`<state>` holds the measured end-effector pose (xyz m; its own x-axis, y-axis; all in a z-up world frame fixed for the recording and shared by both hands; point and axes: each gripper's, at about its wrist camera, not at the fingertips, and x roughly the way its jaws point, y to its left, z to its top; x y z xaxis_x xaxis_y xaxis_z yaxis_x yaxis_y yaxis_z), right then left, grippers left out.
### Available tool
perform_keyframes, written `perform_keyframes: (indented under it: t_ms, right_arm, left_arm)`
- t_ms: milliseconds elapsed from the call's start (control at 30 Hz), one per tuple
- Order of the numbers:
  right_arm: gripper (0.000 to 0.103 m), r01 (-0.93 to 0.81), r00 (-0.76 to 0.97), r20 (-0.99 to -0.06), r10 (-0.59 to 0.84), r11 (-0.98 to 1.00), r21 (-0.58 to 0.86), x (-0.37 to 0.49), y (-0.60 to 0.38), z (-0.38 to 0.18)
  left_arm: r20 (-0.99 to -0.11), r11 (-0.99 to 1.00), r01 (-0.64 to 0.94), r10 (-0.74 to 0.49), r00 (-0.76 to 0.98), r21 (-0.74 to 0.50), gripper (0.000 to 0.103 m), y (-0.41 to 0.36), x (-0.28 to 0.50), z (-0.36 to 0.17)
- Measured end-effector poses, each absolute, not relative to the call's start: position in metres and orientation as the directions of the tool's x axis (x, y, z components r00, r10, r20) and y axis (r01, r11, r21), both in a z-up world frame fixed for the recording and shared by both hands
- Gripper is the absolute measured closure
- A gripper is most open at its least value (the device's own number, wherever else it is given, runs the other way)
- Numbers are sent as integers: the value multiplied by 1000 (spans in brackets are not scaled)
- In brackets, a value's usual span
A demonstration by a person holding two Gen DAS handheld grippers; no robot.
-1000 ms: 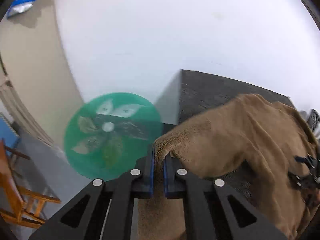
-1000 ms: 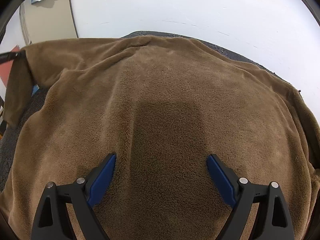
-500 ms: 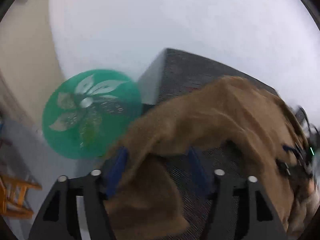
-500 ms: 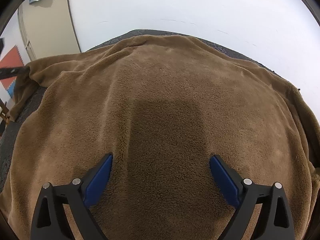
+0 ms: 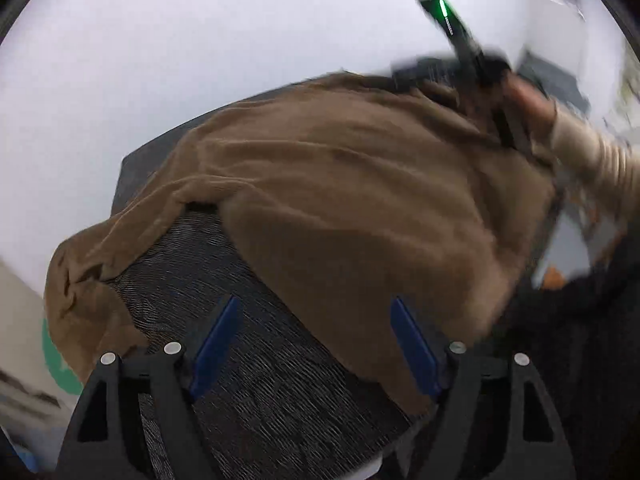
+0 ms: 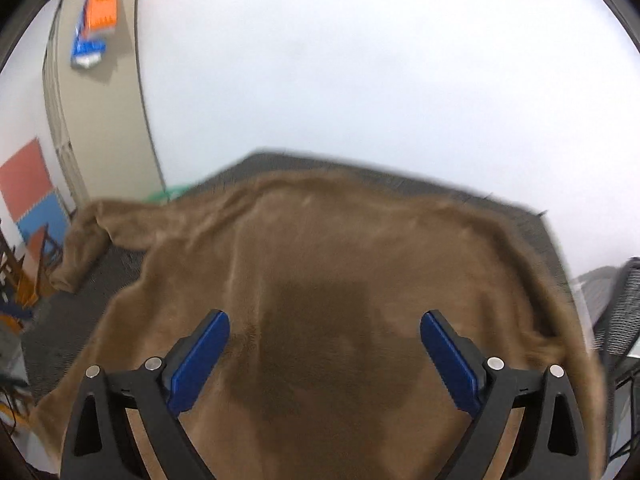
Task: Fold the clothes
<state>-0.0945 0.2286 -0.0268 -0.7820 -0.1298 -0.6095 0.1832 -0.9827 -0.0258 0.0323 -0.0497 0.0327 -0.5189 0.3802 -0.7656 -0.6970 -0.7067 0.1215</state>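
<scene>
Both tongs gape wide — empty — over brown fleece (image 6: pixel 320 280).

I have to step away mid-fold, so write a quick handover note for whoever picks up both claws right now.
Left claw: open, empty, over the dark textured surface beside the garment's near edge.
Right claw: open, empty, above the middle of the brown fleece garment.
Garment: spread across the surface, one sleeve trailing off to the left, still bunched.
Done: garment laid out roughly flat; no fold visible yet.
Left: bring the sleeve in over the body, then fold the body, probably starting from the left side.
</scene>
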Motion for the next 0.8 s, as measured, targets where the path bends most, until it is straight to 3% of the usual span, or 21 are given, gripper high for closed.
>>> perform_keyframes:
  t_ms: [233, 433, 600, 800]
  right_arm:
    - [5, 54, -868, -497, 26, -988, -146, 12, 248, -14]
    - [5, -66, -903, -395, 168, -963, -260, 100, 255, -17]
    - [5, -160, -909, -320, 268, -932, -326, 156, 258, -25]
    - [1, -137, -885, -367, 284, -915, -379, 181, 252, -60]
  left_arm:
    - [-773, -640, -746, 375, -512, 184, 22, -43, 84, 19]
    - [-763, -676, -696, 310, -567, 242, 22, -33, 86, 3]
    - [-721, -780, -612, 349, -599, 132, 22, -46, 72, 8]
    - [-675, -876, -482, 350, -649, 8, 22, -64, 57, 9]
